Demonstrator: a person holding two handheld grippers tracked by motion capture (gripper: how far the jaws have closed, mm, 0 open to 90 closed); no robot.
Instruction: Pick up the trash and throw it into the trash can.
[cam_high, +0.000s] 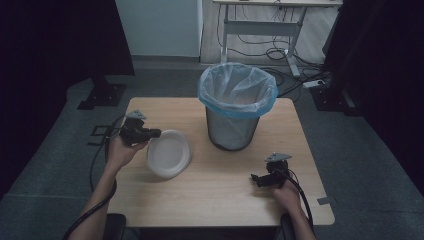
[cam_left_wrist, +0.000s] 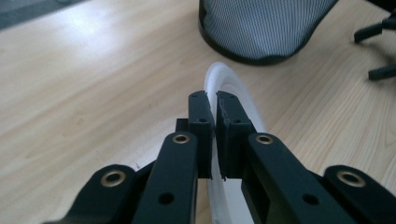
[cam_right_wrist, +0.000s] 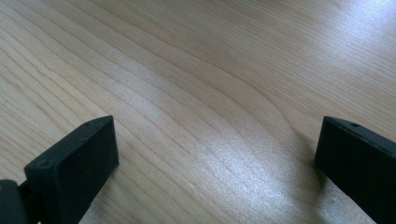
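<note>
L claw (cam_left_wrist: 215, 100) pinching plate (cam_high: 169, 152) rim, R claw (cam_right_wrist: 217, 154) wide — over bare table (cam_right_wrist: 210, 70)

Light wood-grain table (cam_high: 210, 185) carries a black mesh bin (cam_high: 232, 131) with a blue-rimmed clear liner at back centre and a white plate (cam_high: 169, 153) near its left.

A pale wooden bench (cam_high: 220, 195) fills the frame's centre. A grey metal-legged desk (cam_high: 260, 25) stands at upper centre, black cables (cam_high: 272, 52) tangled on the floor beneath it.
</note>
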